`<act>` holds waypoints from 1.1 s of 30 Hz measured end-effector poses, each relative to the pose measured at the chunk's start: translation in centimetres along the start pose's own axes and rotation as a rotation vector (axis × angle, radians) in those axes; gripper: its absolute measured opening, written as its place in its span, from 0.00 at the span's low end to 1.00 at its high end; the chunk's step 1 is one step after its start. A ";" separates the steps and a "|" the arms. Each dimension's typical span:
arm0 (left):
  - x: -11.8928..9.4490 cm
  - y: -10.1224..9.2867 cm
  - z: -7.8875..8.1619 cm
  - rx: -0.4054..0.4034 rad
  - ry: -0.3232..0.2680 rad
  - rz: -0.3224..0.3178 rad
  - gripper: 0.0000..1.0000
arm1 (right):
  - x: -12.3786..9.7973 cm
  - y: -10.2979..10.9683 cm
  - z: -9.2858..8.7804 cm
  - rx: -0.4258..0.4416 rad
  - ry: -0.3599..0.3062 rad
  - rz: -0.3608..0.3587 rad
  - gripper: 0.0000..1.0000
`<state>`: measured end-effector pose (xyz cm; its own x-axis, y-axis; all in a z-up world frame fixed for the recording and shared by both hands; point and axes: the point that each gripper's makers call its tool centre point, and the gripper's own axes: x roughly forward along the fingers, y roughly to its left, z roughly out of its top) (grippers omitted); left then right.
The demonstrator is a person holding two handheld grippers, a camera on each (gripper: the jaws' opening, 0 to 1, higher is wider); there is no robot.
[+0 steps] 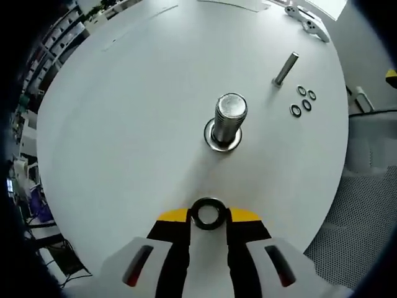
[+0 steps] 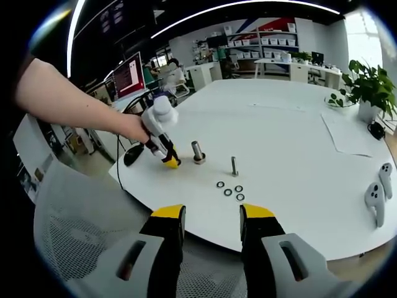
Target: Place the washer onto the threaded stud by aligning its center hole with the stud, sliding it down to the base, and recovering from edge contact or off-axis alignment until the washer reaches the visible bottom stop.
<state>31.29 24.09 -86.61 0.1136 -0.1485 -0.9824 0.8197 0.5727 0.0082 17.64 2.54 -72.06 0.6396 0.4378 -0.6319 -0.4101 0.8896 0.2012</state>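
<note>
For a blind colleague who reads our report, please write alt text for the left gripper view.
The left gripper holds a dark washer between its yellow-tipped jaws, short of a large threaded stud that stands upright on a white round table with a washer already at its base. Farther off stand a thinner stud and four small washers.

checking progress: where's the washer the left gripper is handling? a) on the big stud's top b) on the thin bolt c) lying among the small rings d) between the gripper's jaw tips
d: the washer sits clamped in the left gripper, short of the big stud.
</note>
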 end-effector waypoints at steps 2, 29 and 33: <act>0.0 -0.5 -0.1 0.027 0.001 -0.009 0.19 | 0.0 0.0 0.0 -0.002 0.002 0.001 0.37; -1.6 -0.6 1.4 0.059 -0.068 -0.025 0.18 | 0.0 -0.1 0.0 0.000 -0.001 -0.001 0.38; -2.0 -0.5 1.4 0.058 -0.078 -0.024 0.18 | 0.0 -0.1 0.0 0.002 -0.002 -0.001 0.38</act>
<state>31.42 22.96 -84.34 0.1349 -0.2257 -0.9648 0.8539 0.5205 -0.0024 17.70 2.50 -72.06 0.6418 0.4368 -0.6303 -0.4080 0.8904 0.2016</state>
